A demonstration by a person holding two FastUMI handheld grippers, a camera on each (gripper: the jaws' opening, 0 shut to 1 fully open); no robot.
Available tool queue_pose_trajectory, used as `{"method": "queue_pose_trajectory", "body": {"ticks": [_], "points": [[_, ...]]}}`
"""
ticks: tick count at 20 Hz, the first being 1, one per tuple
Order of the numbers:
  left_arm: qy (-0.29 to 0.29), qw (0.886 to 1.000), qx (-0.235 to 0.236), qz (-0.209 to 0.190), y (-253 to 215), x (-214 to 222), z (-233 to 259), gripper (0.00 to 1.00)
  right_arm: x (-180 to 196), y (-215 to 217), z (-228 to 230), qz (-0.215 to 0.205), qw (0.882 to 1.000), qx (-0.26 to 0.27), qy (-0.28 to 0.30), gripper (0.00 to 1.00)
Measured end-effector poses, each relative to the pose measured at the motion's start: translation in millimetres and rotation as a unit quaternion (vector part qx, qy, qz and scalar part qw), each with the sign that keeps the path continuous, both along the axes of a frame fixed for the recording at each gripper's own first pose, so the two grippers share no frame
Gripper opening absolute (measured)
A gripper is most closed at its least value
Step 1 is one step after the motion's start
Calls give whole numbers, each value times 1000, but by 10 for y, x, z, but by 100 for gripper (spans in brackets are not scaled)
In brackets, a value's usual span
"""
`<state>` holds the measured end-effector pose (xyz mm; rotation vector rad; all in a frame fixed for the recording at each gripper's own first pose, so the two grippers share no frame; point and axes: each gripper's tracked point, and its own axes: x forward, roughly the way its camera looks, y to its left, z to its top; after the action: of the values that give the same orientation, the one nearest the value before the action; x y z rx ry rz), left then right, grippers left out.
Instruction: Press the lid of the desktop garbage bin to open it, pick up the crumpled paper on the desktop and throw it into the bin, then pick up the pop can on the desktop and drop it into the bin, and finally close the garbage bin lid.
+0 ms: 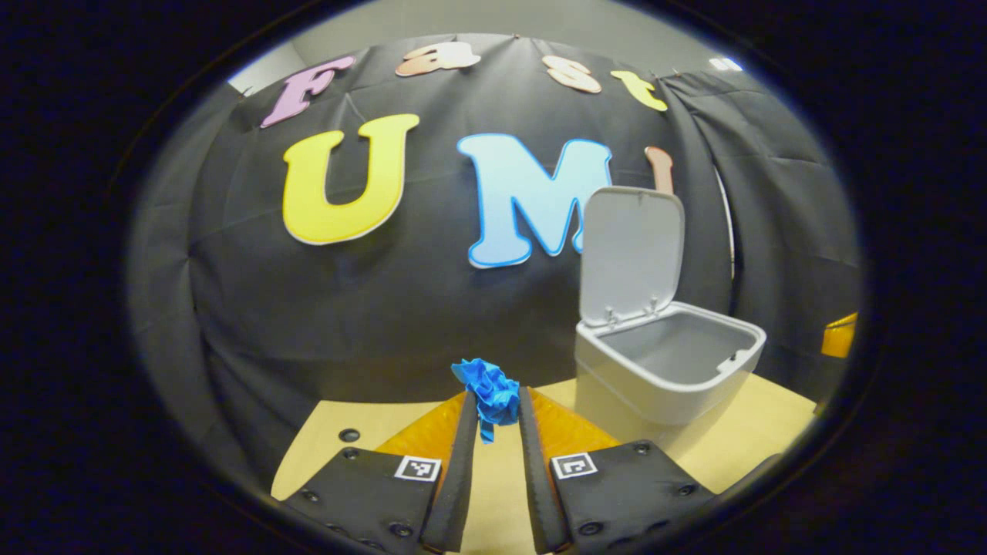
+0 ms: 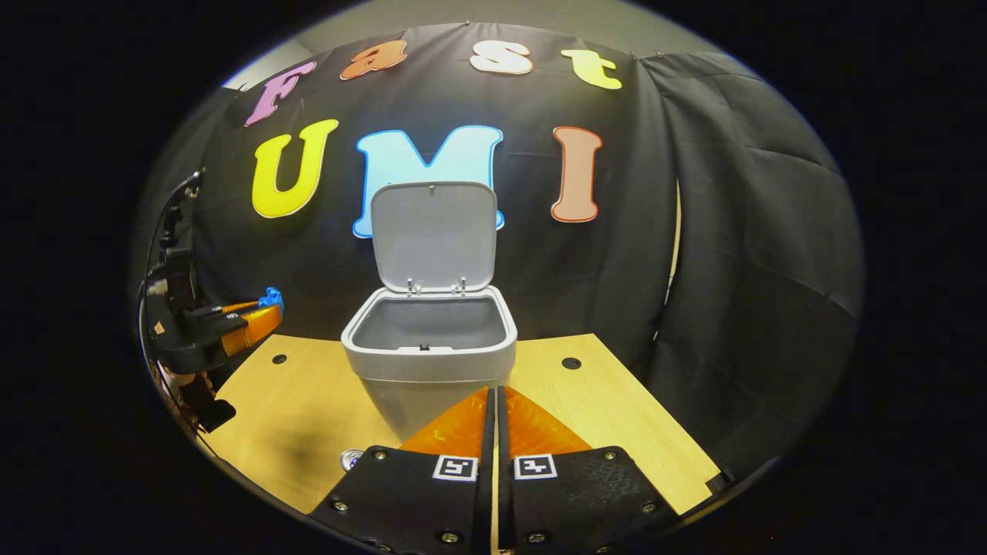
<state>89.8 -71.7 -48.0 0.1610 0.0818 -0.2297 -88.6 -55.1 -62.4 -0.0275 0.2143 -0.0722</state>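
A blue crumpled paper [image 1: 491, 393] is pinched between the tips of my left gripper [image 1: 497, 401], lifted above the wooden desktop [image 1: 763, 432]. To its right stands the white garbage bin [image 1: 671, 362] with its lid [image 1: 632, 254] swung upright and the inside bare. In the right gripper view the bin [image 2: 429, 347] stands straight ahead with its lid [image 2: 432, 235] up, and my right gripper [image 2: 494, 401] is shut with nothing in it, just in front of the bin. The left gripper [image 2: 258, 312] with the blue paper [image 2: 271, 296] shows at far left, raised above the desktop [image 2: 617, 416]. A pop can top [image 2: 351, 459] peeks out at the lower left.
Black cloth walls close in the desk at the back and right. The desktop has small round holes [image 2: 571, 362] near its back edge. An orange object [image 1: 839, 335] sits at the far right in the left gripper view.
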Motion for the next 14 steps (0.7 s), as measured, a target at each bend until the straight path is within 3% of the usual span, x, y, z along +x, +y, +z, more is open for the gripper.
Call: {"method": "queue_pose_trajectory", "body": {"ticks": [8,14], "points": [[-16,994,18,-102,-1208,-21,178,40,-128,-324,-83,-47,999,23,2,3],[-4,990,30,-140,-1639,-48,66,40,-195,-484,-141,-70,997,36,7,3]]}}
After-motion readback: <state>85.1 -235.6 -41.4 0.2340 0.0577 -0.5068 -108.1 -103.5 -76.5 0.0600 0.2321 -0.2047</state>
